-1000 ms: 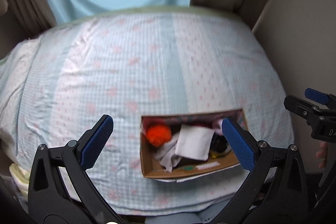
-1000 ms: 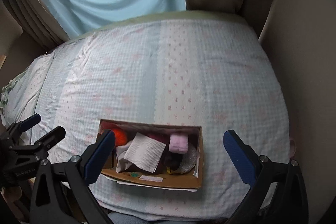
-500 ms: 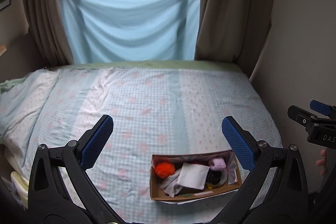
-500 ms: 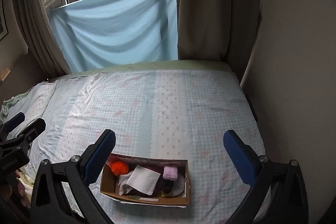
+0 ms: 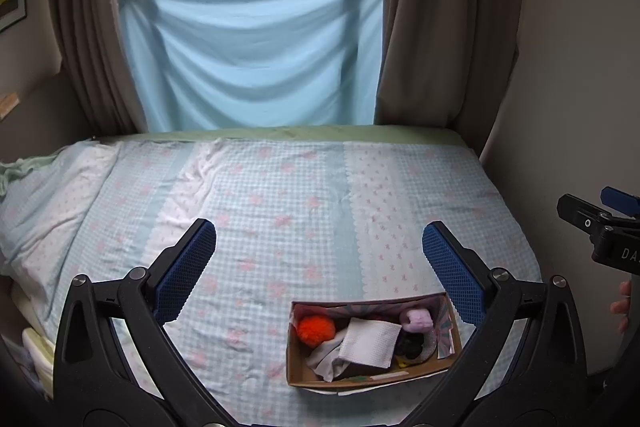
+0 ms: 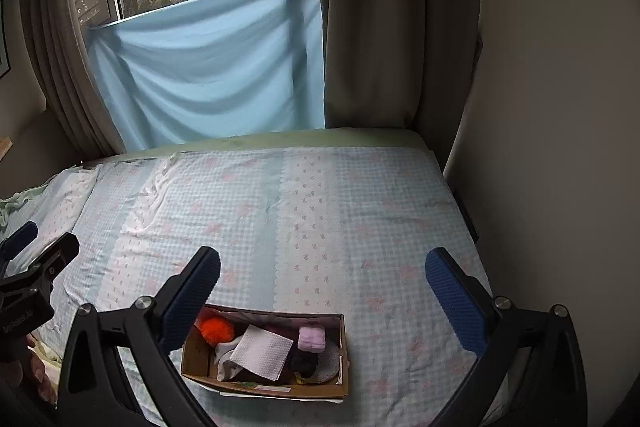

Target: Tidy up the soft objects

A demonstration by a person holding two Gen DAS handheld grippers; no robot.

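A cardboard box (image 5: 362,381) (image 6: 280,389) sits on the bed near its front edge. It holds an orange pompom (image 5: 316,330) (image 6: 216,330), a white cloth (image 5: 370,342) (image 6: 262,350), a grey-white rag (image 5: 326,357), a pink fluffy piece (image 5: 417,320) (image 6: 312,338) and dark items. My left gripper (image 5: 319,259) is open and empty, raised above and behind the box. My right gripper (image 6: 322,287) is open and empty, also raised above it. Each gripper shows at the edge of the other's view, the right one (image 5: 600,223) and the left one (image 6: 32,259).
The bed (image 5: 280,203) has a light blue checked sheet with pink flowers. A wall (image 6: 560,107) runs along its right side. Brown curtains (image 5: 432,15) and a blue cloth (image 5: 252,55) hang below the window at the far end. Bedding is bunched at the left (image 5: 36,187).
Both grippers have lifted and pulled back from the box. The box now looks smaller and lower in both views, and the window has come into view. Both stay open.
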